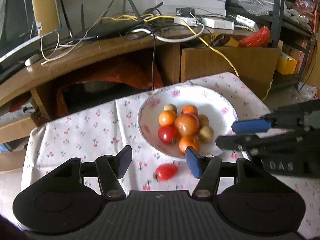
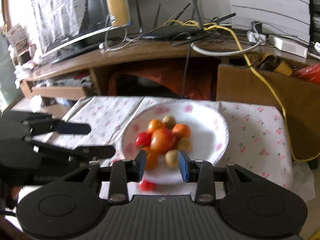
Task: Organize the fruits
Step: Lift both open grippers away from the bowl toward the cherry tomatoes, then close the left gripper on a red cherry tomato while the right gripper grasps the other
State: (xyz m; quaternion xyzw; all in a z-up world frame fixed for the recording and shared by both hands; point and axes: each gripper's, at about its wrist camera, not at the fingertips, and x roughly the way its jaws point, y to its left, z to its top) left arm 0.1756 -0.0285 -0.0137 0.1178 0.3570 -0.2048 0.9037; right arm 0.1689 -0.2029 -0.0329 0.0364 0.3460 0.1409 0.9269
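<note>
On the table: a white cloth (image 1: 84, 132) printed with small cherries covers the top, and a white bowl (image 1: 216, 104) with pink flowers round its rim sits on it.
In the bowl: a heap of fruit: a big orange-red tomato (image 1: 187, 125) in the middle, a round red tomato (image 1: 167, 134) at its near left, orange ones around it, and a few small brownish fruits (image 1: 206, 133) toward the right and back.
Loose fruit: one long red tomato (image 1: 166, 172) lies on the cloth, just outside the bowl's near rim, apart from the heap.
Left gripper (image 1: 158, 163): it hangs above the cloth on the near side of the bowl, pointing downward; its blue-padded fingers stand well apart with nothing pressed between them, and the loose red tomato shows in the gap, lying free on the cloth below.
Right gripper (image 2: 162, 167): it hangs over the near edge of the bowl, its blue pads at a middling gap and holding nothing; the fruit seen between them lies in the bowl beyond. This view is blurred.
Side by side: each gripper shows in the other's camera, the right one reaching over the bowl's right rim.
Behind the table: a wooden desk (image 1: 80, 58) loaded with a black router (image 1: 96, 33), tangled cables and a yellow cable (image 1: 218, 52).
</note>
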